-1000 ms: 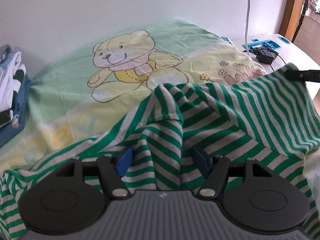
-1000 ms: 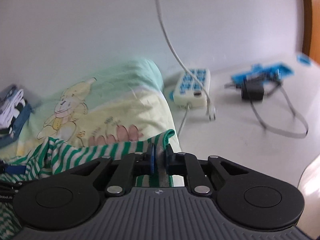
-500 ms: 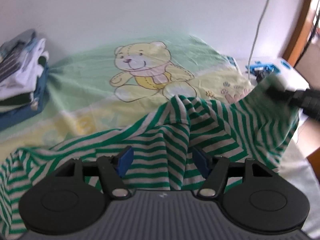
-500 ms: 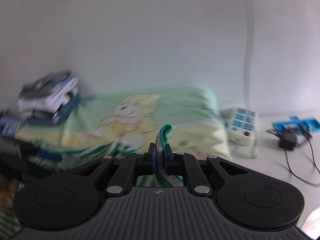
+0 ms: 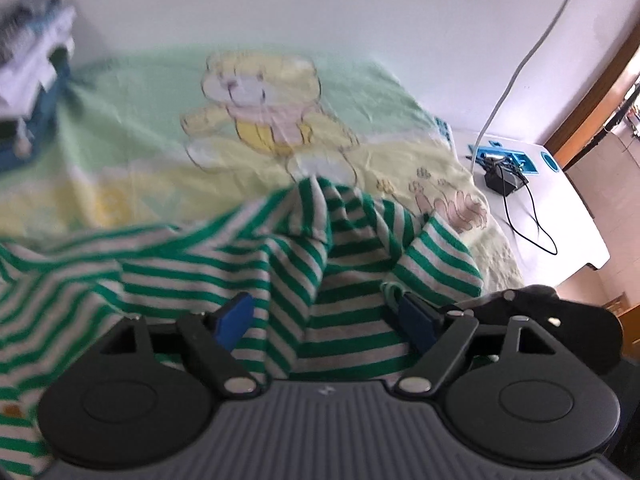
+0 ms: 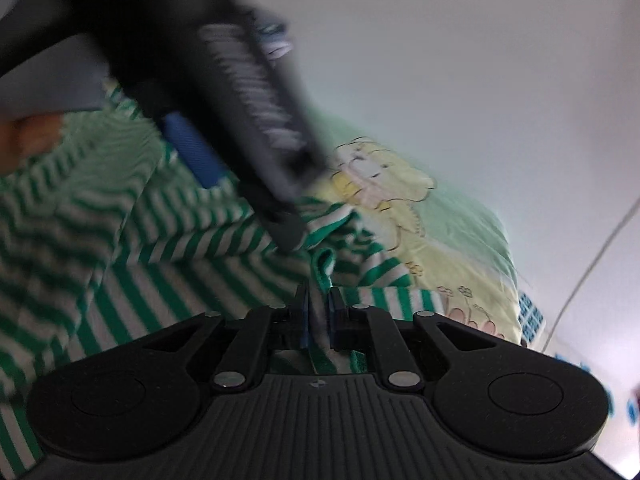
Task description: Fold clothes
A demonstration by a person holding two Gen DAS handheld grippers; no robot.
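1. The striped garment (image 5: 224, 256), green and white, is seen crumpled on the bear-print sheet (image 5: 132, 152).
2. The left claw (image 5: 324, 316) is shown with jaws wide, having just been opening; cloth lies between the blue pads (image 5: 234, 316), unpressed.
3. The right claw (image 6: 319, 318) is shown clamped on a green hem of the garment, close beside the left claw.
4. Folded clothes (image 5: 28, 52) are stacked at the sheet's far left.

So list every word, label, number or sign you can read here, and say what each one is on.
No text reads clearly.
Pale yellow lettering on the bear blanket: too blurred to read.
Small white mark on the left claw's grey body: too small to read.
Blue items on the white table: no legible print.
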